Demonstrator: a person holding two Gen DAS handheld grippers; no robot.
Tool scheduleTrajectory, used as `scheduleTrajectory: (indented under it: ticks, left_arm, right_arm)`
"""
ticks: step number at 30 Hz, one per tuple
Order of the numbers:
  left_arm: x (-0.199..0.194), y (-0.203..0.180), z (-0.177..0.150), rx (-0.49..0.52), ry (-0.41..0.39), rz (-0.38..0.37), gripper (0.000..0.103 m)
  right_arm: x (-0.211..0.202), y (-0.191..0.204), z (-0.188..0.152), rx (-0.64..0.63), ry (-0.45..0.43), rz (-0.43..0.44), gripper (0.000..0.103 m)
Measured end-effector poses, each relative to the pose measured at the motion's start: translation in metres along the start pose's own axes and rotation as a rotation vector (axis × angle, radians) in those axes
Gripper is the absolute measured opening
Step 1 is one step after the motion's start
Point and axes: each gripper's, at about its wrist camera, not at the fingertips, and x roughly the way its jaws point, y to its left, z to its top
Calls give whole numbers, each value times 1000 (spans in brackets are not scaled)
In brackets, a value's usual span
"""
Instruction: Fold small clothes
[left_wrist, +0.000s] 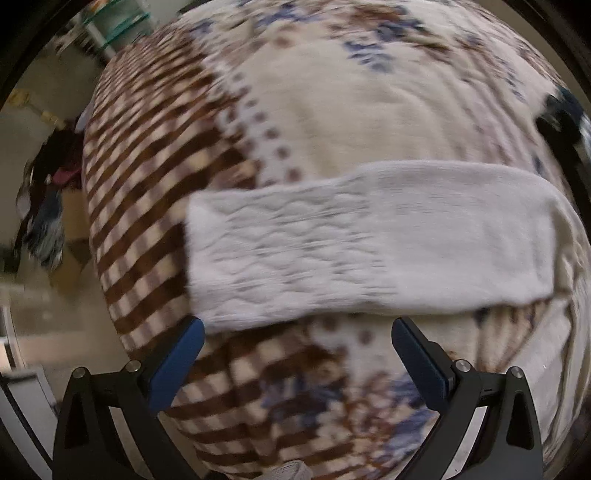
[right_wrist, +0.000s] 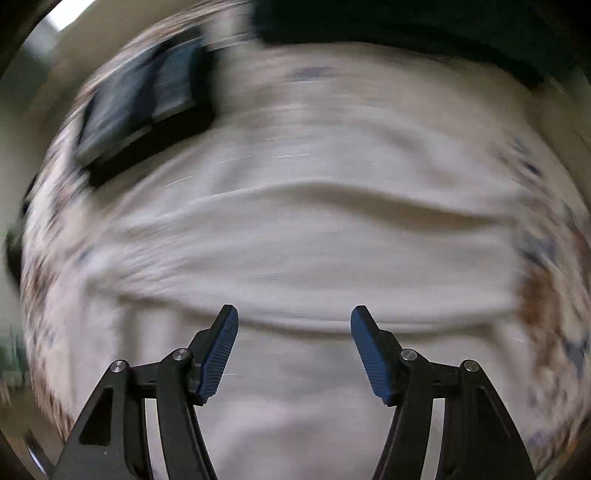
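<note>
White knit sock (left_wrist: 369, 243) lies flat on the patterned blanket (left_wrist: 155, 177), long axis left to right, cuff end left over the brown check, toe end right. Likely soft, light, floppy, slightly grippy; I'd pinch the left cuff edge. Left gripper (left_wrist: 295, 343) hovers just short of the sock's near edge, jaws wide apart, empty. Right gripper (right_wrist: 293, 321) also spread and empty, over cream blanket; view motion-blurred, sock not identifiable there.
</note>
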Motion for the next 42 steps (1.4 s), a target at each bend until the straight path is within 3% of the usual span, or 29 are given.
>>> scheduleTrajectory:
  ticks: [1,4,6,8,12,15,17,21,22,24,26,29,31,35,36,38,40,42]
  left_arm:
    - [6,5,-5,-21,19,10,103]
    - [22,19,-11,-76,48,5,103]
    - [25,31,-18,-79,52,2,103]
    - [24,39,-30,-60,50,30,103]
    - [9,47,-53,19,3,41,103]
    - [4,47,-61,82,-25,32,103]
    - [15,52,-58,64,7,21,103]
    - [27,88,-74,-51,49,-4,103]
    - [40,107,-56,-78,49,-9,103]
    - [48,142,-56,-133,45,-28,103]
    - [70,205,-44,-212,50,-76,103]
    - [97,276,-18,-358,59,-163,103]
    - [110,292,-24,-481,60,-234,103]
    - [135,376,-35,-684,24,-318,103]
    - [132,388,-37,-717,6,-325,101]
    - [131,411,-33,-773,-36,-307,78]
    - [121,439,-40,-792,-79,-268,15]
    - [101,452,-43,-726,-147,-230,11]
  right_arm:
    - [0,-36,2,69,6,-71,66]
    - [13,-110,14,234,26,-148,65]
    - [22,-137,29,276,20,-173,56]
    - [36,-149,50,255,-8,-218,51]
    - [54,-156,83,231,-44,-275,50]
    - [63,-163,90,232,8,-265,50]
    - [53,-173,85,243,21,-224,50]
    - [4,-207,47,346,-8,-54,64]
    - [-8,-215,31,365,-11,-27,67]
    - [-25,-224,-2,364,1,-15,68]
    - [-37,-219,-30,336,35,-34,68]
    - [-31,-186,-66,281,84,-45,68]
    - [-31,-162,-88,246,92,-39,68]
    - [-18,-115,-110,171,124,-31,68]
    - [-16,-106,-113,161,132,-24,68]
    - [-12,-84,-117,119,141,-8,68]
    - [-14,-64,-122,59,139,-17,68]
    - [-19,-52,-126,15,130,-43,68]
